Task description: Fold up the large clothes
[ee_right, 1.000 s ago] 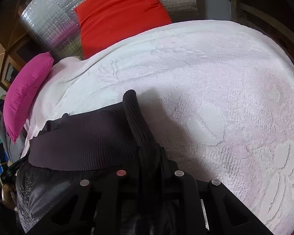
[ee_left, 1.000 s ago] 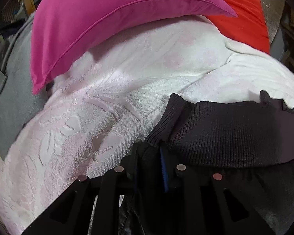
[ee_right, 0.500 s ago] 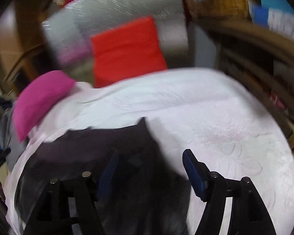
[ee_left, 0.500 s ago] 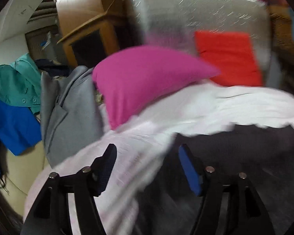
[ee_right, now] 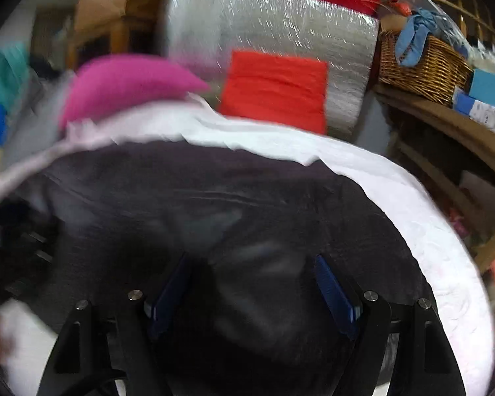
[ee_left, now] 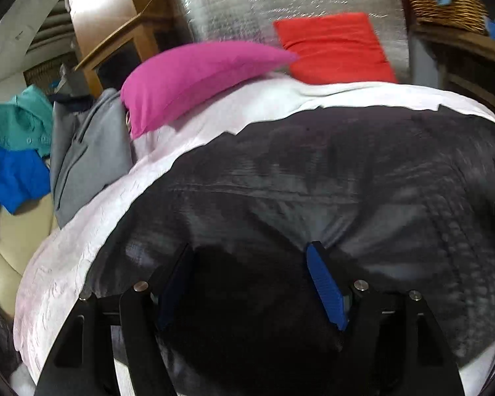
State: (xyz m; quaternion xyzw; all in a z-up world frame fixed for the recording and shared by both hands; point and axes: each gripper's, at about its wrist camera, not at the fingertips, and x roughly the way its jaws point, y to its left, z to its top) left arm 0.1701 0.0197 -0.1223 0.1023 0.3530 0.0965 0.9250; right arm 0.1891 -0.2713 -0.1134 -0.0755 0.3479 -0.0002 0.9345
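Bed: white embossed cover. Dark jacket spread flat across its middle. Pink pillow and red cushion beyond the jacket, against silver foil panel. Wicker basket on shelf right of the bed. Left gripper and right gripper: fingers just released, spread above the jacket, gripping nothing.

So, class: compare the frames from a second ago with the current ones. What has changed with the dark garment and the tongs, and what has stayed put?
Both tongs, left and right, let go of the dark garment; each had pinched its ribbed edge. Their jaws have just been opening, nothing clamped between them, and both drew back, so more of the room shows. The garment now lies spread flat on the white bedspread. The pink pillow and red cushion stayed put.
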